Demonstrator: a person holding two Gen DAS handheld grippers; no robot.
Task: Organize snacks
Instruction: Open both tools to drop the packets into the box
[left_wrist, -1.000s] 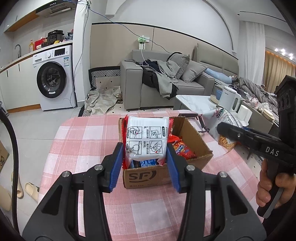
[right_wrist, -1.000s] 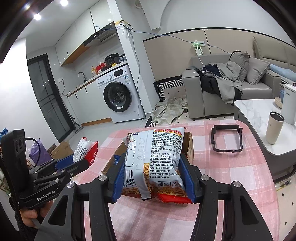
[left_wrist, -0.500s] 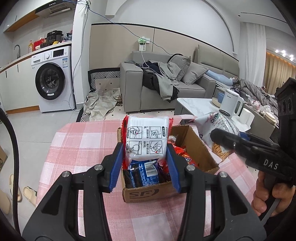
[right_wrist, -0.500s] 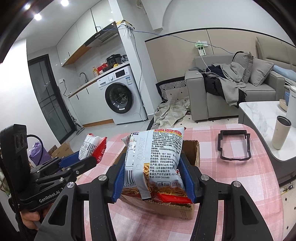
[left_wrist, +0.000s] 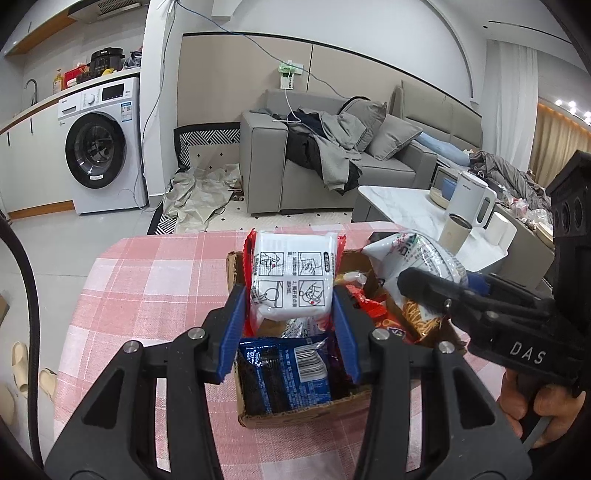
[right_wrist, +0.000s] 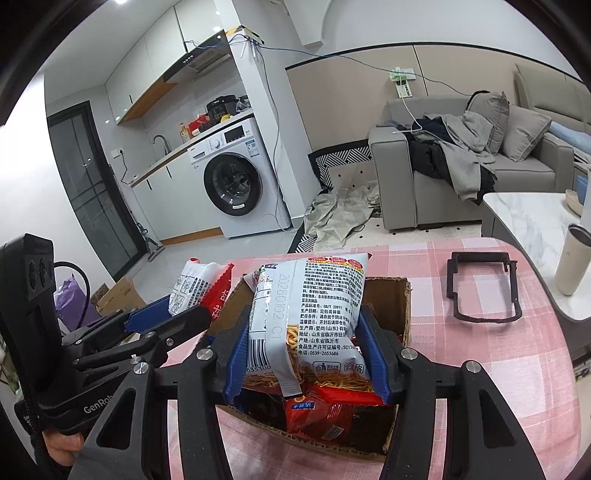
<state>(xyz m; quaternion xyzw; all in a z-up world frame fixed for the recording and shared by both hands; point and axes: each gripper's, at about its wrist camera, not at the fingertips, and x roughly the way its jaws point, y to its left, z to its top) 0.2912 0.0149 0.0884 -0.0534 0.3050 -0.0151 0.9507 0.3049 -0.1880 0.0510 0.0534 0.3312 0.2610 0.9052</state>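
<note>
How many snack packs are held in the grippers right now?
2. A white noodle pack in the left gripper and a fries bag in the right gripper, both over the box.

Left gripper (left_wrist: 290, 328) tilting forward and down, blue pads (left_wrist: 232, 332) pressing on both sides of white packet (left_wrist: 291, 280). Right gripper (right_wrist: 306, 354) angling down alike, jaws clamping sides of noodle-snack bag (right_wrist: 306, 317). Two grippers sitting side by side, close. Person's hand (left_wrist: 535, 410) wrapping right gripper's handle, fingers curling around trigger.
</note>
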